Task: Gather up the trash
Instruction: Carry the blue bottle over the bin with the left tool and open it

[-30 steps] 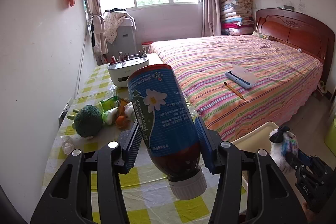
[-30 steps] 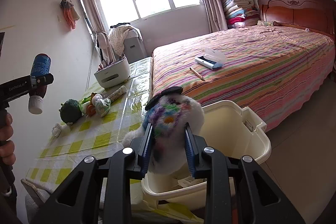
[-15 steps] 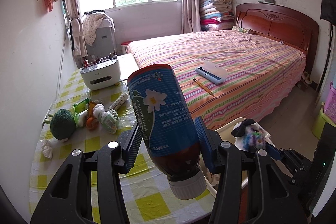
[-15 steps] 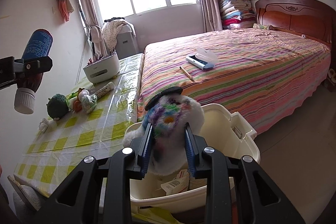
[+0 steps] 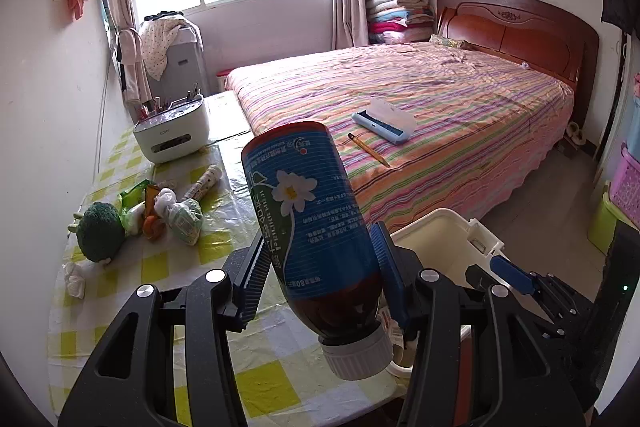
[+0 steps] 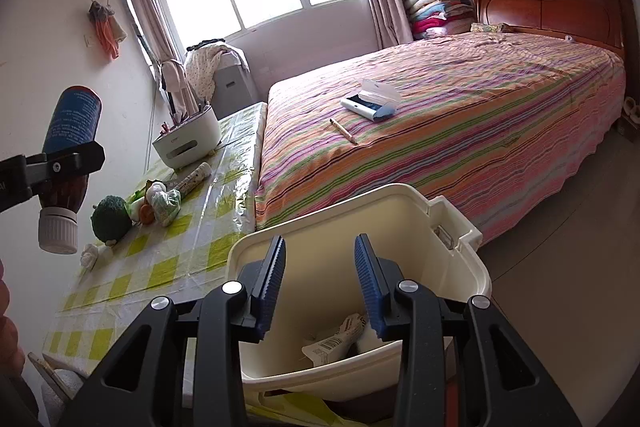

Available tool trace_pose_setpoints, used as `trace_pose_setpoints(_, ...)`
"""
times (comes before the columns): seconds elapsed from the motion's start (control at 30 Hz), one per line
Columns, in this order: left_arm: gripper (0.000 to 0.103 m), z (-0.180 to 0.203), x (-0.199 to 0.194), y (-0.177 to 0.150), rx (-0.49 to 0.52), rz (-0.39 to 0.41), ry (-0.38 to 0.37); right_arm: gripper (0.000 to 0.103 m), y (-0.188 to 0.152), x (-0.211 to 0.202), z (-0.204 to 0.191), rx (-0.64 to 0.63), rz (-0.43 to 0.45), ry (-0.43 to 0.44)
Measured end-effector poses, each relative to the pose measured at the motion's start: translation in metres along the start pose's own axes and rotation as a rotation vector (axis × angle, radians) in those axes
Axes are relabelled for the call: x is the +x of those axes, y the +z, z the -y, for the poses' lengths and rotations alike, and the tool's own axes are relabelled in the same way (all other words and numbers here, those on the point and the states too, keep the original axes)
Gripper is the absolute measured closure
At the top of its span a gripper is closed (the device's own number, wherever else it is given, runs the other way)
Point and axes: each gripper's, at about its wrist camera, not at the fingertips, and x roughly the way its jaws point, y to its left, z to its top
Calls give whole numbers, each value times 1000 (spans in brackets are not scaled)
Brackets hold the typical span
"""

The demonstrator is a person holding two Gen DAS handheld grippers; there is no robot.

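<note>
My left gripper is shut on a blue-labelled bottle, held upside down with its white cap low, above the table edge beside the cream bin. The bottle also shows in the right wrist view. My right gripper is open and empty above the cream bin. Paper wrappers lie at the bin's bottom. The plush toy is not visible in either view.
A yellow-checked table holds a broccoli toy, a tied plastic bag, a tube, a crumpled tissue and a white organiser box. The striped bed carries a pencil and a blue case.
My right gripper has opened and the plush toy it held is gone from between its fingers. My left gripper, still holding the bottle, has moved nearer the bin.
</note>
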Motion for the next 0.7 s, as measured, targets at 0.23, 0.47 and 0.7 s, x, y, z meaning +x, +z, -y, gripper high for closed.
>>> trace_pose_setpoints(0.23,54,16,20,-3,5,-71,-61,68,-6,-42,15,50,78,-21)
trace_pose_setpoints(0.47,54,38,38,-6,34,-123,-91,68,-9,-65,20,77,109,-4)
trace_pose_setpoints(0.7,54,58,51,-4,63,-161,-110,68,-7,-74,23,92,129,6)
